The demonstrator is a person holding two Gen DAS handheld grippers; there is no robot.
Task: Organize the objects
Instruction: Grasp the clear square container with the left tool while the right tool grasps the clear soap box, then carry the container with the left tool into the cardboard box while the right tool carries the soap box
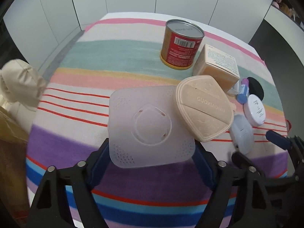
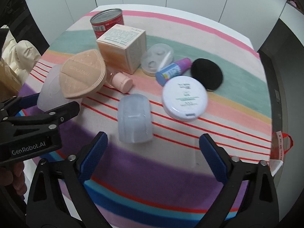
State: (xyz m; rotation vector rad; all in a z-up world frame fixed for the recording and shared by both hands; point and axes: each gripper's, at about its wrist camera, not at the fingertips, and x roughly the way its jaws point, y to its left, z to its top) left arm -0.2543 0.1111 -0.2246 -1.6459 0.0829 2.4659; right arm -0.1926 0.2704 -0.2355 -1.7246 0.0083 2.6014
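Observation:
A frosted square case [image 1: 150, 125] lies on the striped cloth, and my left gripper [image 1: 152, 144] is shut on its near corners, a blue pad against each side. A beige sponge puff [image 1: 203, 108] leans on the case's right edge. In the right wrist view my right gripper [image 2: 153, 139] stands open just short of a small clear bluish box [image 2: 134, 121], not touching it. Behind that box lie a white round compact [image 2: 185, 98], a black puff [image 2: 207, 74], a blue and purple tube [image 2: 171, 70] and a pink bottle [image 2: 121, 81].
A red tin can [image 1: 180, 43] and a beige carton [image 1: 218, 66] stand at the back, with a clear round case [image 2: 156, 58] beside the carton. The striped cloth [image 2: 133, 171] covers a small table. A cream fabric bundle [image 1: 19, 83] and brown bag [image 1: 11, 133] sit off its left edge.

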